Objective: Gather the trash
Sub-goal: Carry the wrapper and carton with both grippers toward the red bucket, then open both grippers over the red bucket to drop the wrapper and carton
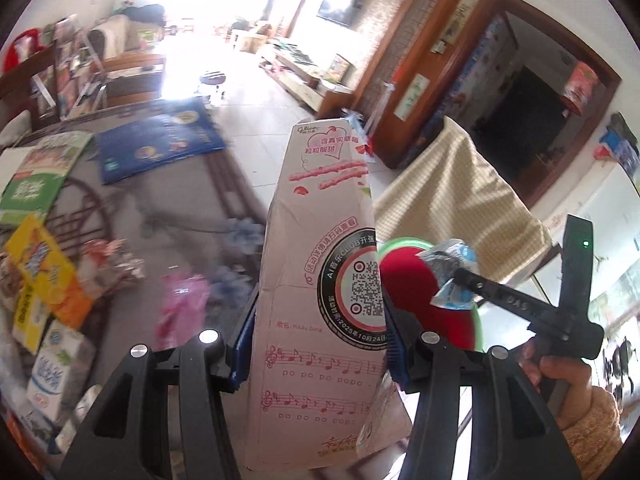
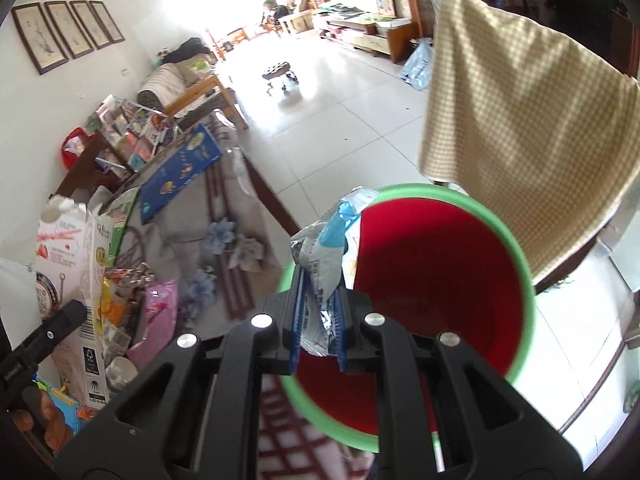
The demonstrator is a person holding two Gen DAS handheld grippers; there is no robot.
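Left gripper clamps pink box; right gripper pinches crumpled wrapper at bin rim. Risk: wrapper (light, edge-held) may drop outside if released early; tall box could hit rim, tip bin.

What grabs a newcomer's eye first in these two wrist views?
The tall pink snack box, clamped upright in the left gripper, fills the middle of the left wrist view. In the right wrist view it is the red bin with the green rim beside the table, seen just past the right gripper, which is shut on a crumpled silver-blue wrapper. More boxes and wrappers litter the grey tablecloth to the left.
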